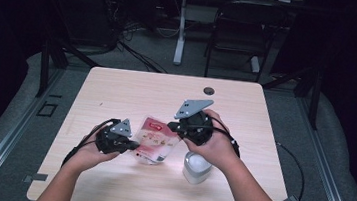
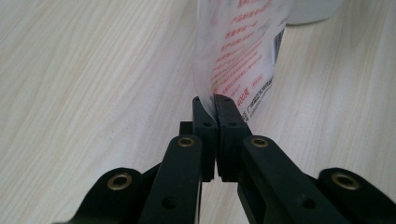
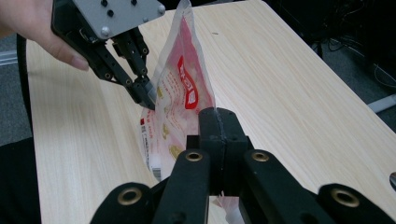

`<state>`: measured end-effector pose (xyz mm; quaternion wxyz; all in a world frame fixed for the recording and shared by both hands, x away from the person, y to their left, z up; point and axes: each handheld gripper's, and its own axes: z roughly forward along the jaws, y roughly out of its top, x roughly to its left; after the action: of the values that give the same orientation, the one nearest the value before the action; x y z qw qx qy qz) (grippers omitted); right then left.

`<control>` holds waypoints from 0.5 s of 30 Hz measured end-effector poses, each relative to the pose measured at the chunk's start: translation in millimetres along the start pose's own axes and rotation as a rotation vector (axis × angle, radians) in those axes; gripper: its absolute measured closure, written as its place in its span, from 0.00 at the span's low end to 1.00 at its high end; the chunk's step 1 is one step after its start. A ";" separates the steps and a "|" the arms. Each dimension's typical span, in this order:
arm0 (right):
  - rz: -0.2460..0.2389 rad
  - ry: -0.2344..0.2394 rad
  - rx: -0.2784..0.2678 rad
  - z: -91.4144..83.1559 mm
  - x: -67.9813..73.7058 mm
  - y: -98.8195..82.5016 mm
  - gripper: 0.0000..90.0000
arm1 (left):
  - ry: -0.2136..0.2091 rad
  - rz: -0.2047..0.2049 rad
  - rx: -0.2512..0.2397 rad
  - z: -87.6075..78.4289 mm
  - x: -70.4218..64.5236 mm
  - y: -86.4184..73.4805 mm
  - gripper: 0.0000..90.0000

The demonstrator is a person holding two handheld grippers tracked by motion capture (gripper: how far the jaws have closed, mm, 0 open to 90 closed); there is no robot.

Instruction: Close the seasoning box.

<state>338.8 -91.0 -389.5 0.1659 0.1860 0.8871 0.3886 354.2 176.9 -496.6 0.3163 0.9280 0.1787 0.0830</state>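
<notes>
Between both claws: one clear pouch (image 1: 156,139) with red print, left gripper (image 2: 215,109) and right gripper (image 3: 218,122) each clamped on an edge; one white cup (image 1: 196,167) beside right.

Lab or recording bay: pale wood bench (image 1: 117,89) on grey floor ringed by dark curtains, metal floor rails (image 1: 7,133) at frame left and right, loose cables (image 1: 136,51) and a black chair (image 1: 239,31) at upper centre, second desk's leg (image 1: 181,30) behind.
</notes>
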 end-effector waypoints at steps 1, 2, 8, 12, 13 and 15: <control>0.000 -0.002 0.000 1.4 0.7 1.0 1.00 | 0.002 -0.004 -0.004 -0.2 0.1 -2.1 0.99; -0.004 -0.002 0.006 2.5 1.3 2.3 1.00 | 0.002 -0.012 -0.010 -0.4 0.0 -4.5 0.99; -0.022 -0.001 0.012 9.6 8.9 9.1 1.00 | 0.005 -0.047 -0.027 -0.3 1.8 -14.7 0.97; -0.040 -0.002 0.027 13.4 14.6 9.9 1.00 | 0.004 -0.054 -0.017 4.8 1.4 -18.9 0.94; -0.042 0.004 0.024 13.6 15.3 9.9 1.00 | 0.004 -0.055 -0.013 5.1 0.9 -18.9 0.94; -0.046 0.002 0.018 14.0 16.3 9.9 1.00 | 0.014 -0.053 -0.010 4.9 0.0 -18.8 0.93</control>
<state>332.7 -68.6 -393.5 0.1721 0.1665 0.8947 0.3770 350.2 187.9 -512.1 0.3219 0.9207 0.2049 0.0822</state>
